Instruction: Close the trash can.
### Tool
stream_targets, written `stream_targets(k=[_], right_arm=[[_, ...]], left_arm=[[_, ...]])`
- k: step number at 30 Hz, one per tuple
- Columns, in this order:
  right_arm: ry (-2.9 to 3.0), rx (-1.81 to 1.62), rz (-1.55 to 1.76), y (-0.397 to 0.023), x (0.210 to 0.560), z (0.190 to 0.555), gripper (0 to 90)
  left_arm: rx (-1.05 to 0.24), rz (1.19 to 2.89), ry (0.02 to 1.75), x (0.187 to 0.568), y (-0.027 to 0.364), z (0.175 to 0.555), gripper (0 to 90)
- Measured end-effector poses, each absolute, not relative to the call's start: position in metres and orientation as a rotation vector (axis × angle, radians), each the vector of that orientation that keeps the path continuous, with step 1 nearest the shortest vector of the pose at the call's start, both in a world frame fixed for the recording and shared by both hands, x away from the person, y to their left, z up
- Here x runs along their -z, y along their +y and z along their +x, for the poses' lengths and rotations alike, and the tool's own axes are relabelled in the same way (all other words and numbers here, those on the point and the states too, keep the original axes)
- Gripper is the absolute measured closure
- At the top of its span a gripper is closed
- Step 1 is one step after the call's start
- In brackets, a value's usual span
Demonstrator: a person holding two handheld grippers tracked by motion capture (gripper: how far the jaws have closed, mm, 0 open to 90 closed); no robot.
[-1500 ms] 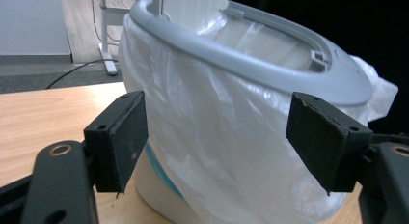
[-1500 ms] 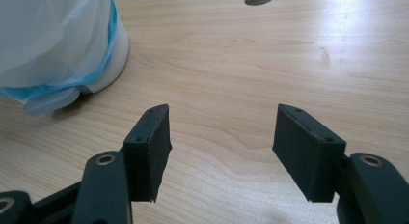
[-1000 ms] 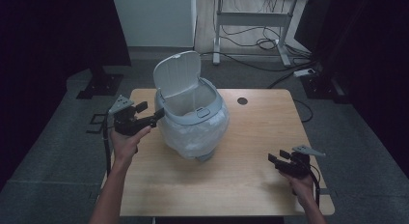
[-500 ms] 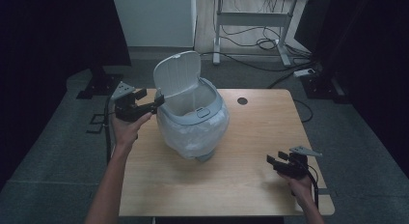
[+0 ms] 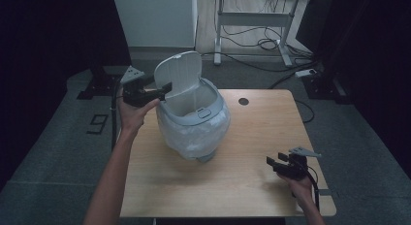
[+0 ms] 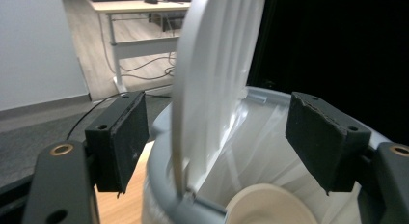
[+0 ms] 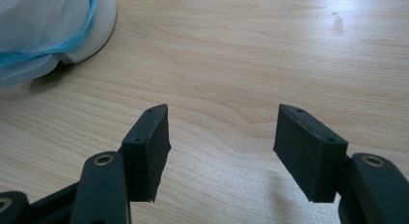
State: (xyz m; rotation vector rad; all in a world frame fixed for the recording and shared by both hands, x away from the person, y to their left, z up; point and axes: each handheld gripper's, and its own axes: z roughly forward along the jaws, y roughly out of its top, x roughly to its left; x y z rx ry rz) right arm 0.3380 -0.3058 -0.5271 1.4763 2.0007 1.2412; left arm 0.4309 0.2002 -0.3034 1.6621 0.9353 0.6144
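Looks like a lab/office: black curtains point(image 5: 48, 36), adj. desk frame point(image 5: 252, 21) w/ loose cables point(image 5: 257, 65), carpet floor point(image 5: 349, 137).

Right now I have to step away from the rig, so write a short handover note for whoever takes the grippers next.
Left gripper: open, jaws on either side of the raised lid of the lined bin, not clamped on it.
Right gripper: open, holding nothing, low over the table near its right front corner.
Done: the lid stands upright and a bag lines the bin, spilling over its sides.
Left: probably to grip the lid and swing it down; the right gripper could steady the bin.
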Motion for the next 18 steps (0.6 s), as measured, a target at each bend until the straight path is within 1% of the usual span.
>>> stream_targets(k=[4, 8, 12, 18], right_arm=[[2.003, -1.238, 1.471, -0.305, 0.527, 0.338, 36.7], [1.999, -1.241, 1.471, -0.307, 0.527, 0.338, 36.7], [2.000, -1.241, 1.473, -0.307, 0.527, 0.338, 36.7], [2.000, -1.242, 1.475, -0.306, 0.527, 0.338, 36.7]], left_arm=[[-0.601, 1.648, 0.894, 0.297, 0.195, 0.430, 24.8], [-0.605, 1.656, 0.894, 0.296, 0.193, 0.430, 24.6], [-0.573, 1.664, 0.869, 0.296, 0.192, 0.425, 25.0], [-0.501, 1.707, 0.820, 0.303, 0.180, 0.408, 24.5]])
